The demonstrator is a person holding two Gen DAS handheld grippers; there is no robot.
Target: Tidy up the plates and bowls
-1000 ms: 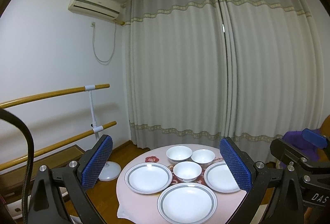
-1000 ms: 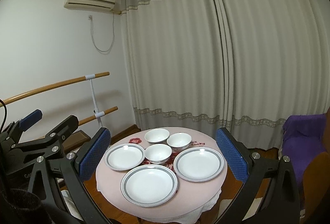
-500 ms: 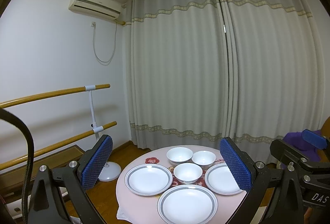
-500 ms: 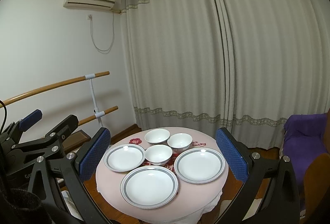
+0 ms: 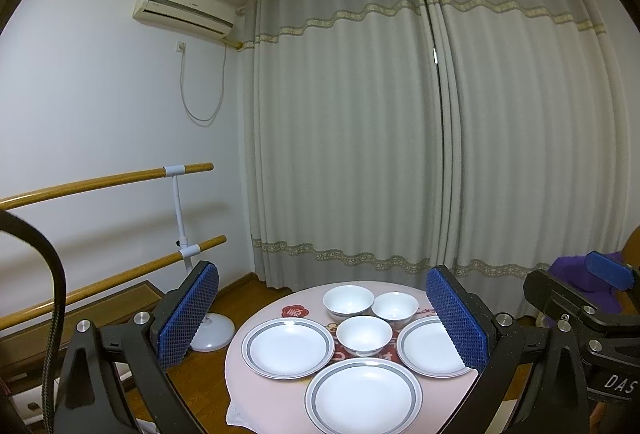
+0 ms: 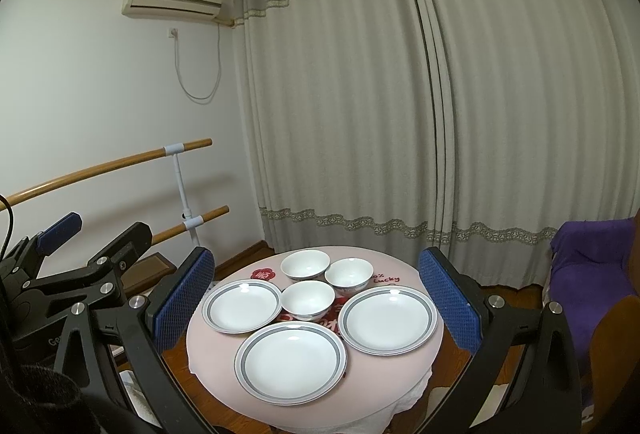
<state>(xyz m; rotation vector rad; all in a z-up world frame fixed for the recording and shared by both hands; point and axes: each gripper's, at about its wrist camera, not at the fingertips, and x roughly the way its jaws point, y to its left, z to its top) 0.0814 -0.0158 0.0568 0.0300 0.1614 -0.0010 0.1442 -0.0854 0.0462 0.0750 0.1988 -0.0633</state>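
Both claws, left (image 5: 322, 318) and right (image 6: 316, 304), spread wide, holding nothing, well short of the table (image 6: 400, 374). Ahead, between the pads: three plates (image 6: 291, 361) around three bowls (image 6: 308, 300), all apart or just touching. Probably glazed ceramic: stiff, slippery, breakable, rather heavy. Best taken at the rim, one pad under, one over. In the left view, right plate (image 5: 424, 344) partly hidden behind the pad; near plate (image 5: 363, 394) cut at the edge.

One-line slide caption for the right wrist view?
Open right gripper above round pink-clothed table set with three grey-rimmed plates and three white bowls.
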